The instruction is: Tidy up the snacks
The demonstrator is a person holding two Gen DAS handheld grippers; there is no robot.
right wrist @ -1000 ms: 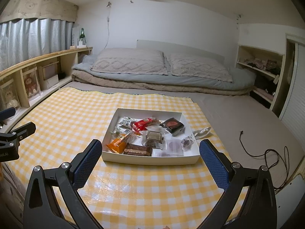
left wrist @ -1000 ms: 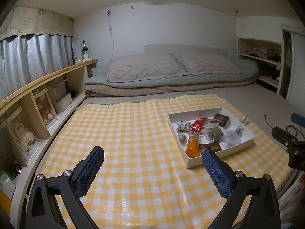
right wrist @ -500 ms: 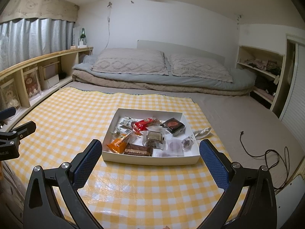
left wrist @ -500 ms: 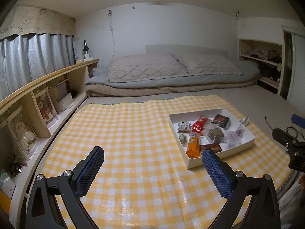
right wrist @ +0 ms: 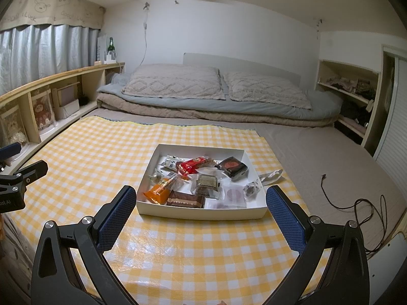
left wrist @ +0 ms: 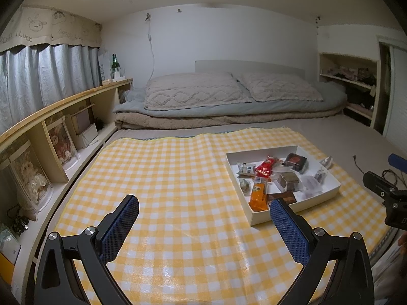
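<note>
The white tray (right wrist: pixel 201 213) of snacks (right wrist: pixel 195 165) (wrapped, mixed) sits on the checked cloth (right wrist: pixel 101 152), directly ahead of the right gripper (right wrist: pixel 198 203) and right-forward of the left gripper (left wrist: pixel 203 216), both spread wide, empty.

The left gripper (left wrist: pixel 203 216) hangs over the yellow checked cloth (left wrist: pixel 165 178) with its blue-padded fingers (left wrist: pixel 122 226) spread wide, nothing between them. Off to its right sits a white tray (left wrist: pixel 297 207) of snacks: an orange packet (left wrist: pixel 258 195), a red wrapper (left wrist: pixel 265 167) and a dark pouch (left wrist: pixel 295 160) (others too jumbled to name). The right gripper (left wrist: pixel 389 193) pokes in at the edge, its fingers unreadable.
</note>
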